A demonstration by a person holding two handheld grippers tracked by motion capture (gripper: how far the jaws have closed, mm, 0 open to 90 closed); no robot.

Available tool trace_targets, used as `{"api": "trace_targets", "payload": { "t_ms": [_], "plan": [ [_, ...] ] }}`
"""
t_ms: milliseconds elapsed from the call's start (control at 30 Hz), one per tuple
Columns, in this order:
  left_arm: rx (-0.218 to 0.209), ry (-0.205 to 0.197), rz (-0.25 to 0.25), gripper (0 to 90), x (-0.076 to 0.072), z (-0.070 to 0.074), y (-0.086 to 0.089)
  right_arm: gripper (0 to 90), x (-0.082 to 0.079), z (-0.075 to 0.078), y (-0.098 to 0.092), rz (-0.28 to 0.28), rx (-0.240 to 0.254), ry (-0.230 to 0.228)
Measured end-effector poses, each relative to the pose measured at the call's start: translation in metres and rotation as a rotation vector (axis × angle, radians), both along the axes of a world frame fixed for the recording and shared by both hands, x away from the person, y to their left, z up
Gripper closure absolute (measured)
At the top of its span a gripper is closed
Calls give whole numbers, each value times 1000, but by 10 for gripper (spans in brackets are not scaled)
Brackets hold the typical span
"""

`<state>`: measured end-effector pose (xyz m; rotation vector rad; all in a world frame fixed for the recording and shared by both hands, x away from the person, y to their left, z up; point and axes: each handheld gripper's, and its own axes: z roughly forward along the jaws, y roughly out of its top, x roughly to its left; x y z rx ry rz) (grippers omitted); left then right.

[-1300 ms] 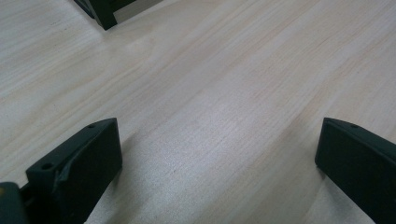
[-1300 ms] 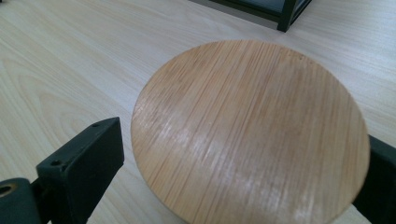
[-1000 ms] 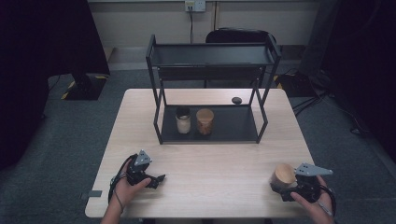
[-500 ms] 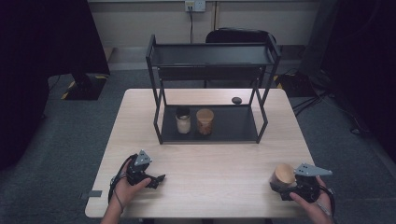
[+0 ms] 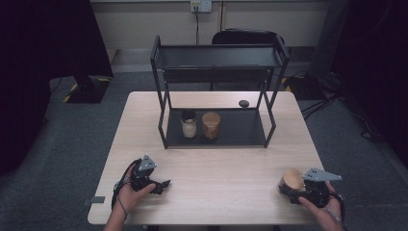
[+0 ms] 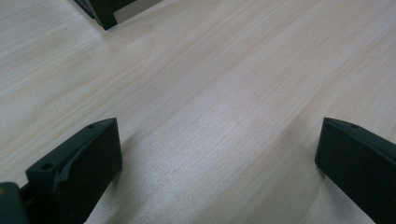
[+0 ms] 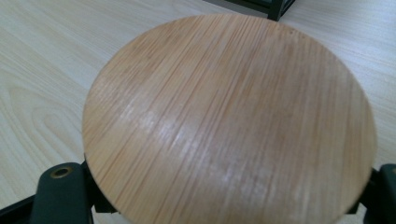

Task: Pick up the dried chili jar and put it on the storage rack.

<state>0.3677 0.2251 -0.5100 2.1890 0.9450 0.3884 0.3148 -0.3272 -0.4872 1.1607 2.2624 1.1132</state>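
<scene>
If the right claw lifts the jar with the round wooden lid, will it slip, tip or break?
The wooden lid looks smooth and round, so the right claw, whose jaws have just been closing at its two sides, may hold it on small contact areas; it could slip or twist. If the jar below is glass like the one on the shelf, it is probably fragile.

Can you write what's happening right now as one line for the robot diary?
right gripper: just closed on wooden-lidded jar | left gripper: open, empty, over table | shelf rack: two jars inside
</scene>
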Motion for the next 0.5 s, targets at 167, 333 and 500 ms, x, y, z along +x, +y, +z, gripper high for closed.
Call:
{"api": "trace_targets", "payload": {
  "t_ms": [167,333,500],
  "plan": [
    [-1,0,0,1,0,0,0,244,1,0,1,5,6,-4],
    [-1,0,0,1,0,0,0,253,1,0,1,11,-5,-14],
    [0,0,0,1,0,0,0,255,2,1,1,8,0,-14]
  ]
}}
